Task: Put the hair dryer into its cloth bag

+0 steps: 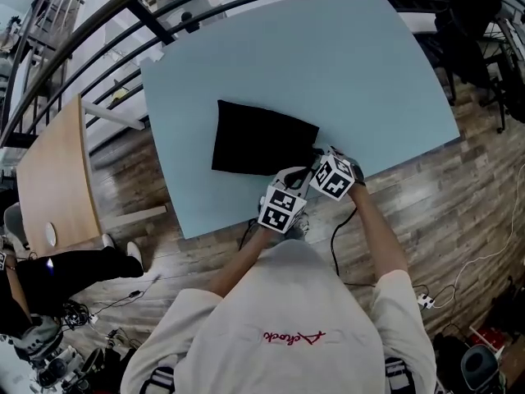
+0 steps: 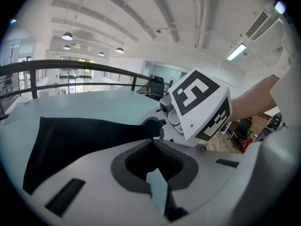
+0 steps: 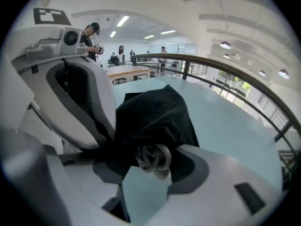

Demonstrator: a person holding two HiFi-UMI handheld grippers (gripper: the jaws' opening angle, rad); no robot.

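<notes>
A black cloth bag [image 1: 258, 142] lies flat on the light blue table [image 1: 328, 64]. The hair dryer is not visible in any view. Both grippers meet at the bag's near right corner. My left gripper [image 1: 302, 176] is shut, pinching the black fabric [image 2: 84, 135] at its tips [image 2: 153, 141]. My right gripper [image 1: 317, 153] stands with its jaws wide apart [image 3: 153, 166]. The bag's gathered end [image 3: 155, 117] and a grey knotted cord [image 3: 153, 158] sit between them, and no pad visibly presses on either. The left gripper's body [image 3: 80, 102] is close beside it.
A wooden desk [image 1: 53, 179] stands left of the table, beyond a strip of wood floor. A dark curved railing [image 1: 123, 15] runs behind the table's far edge. Cables [image 1: 336, 245] hang near the person's right arm. Several people [image 3: 91, 36] stand far off.
</notes>
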